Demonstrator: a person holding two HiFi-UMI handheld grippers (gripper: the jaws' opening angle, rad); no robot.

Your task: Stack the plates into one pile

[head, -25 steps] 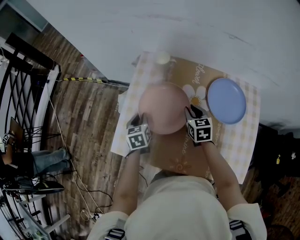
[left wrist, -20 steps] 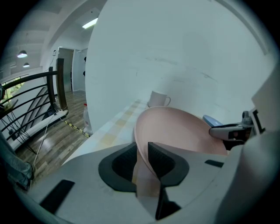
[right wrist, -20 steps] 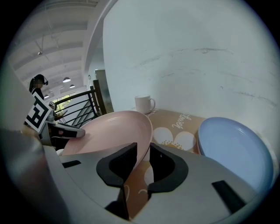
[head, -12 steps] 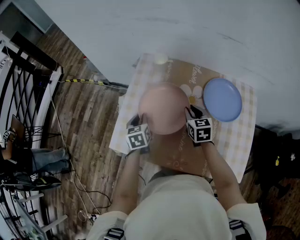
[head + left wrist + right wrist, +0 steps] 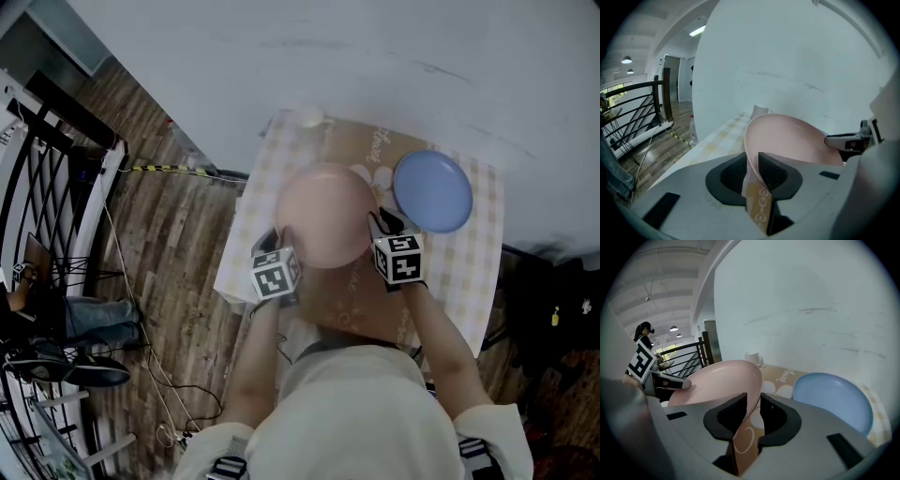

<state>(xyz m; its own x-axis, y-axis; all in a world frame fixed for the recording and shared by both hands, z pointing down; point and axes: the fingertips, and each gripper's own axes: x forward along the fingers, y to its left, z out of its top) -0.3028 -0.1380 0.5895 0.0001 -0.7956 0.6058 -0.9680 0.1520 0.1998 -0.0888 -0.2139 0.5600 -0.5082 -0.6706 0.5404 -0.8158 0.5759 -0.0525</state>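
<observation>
Pink plate (image 5: 325,214) over checked tablecloth (image 5: 478,272) beside blue plate (image 5: 432,190); white wall (image 5: 375,56); plank floor (image 5: 178,253)

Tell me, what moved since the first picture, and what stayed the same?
The pink plate, gripped at its rim by the left gripper and right gripper, has been carried nearer the blue plate; the gap between them looks narrower. Nothing was grabbed or let go. Both grippers stay clamped, the blue plate still lies on the tablecloth, and the white mug stays put.
</observation>
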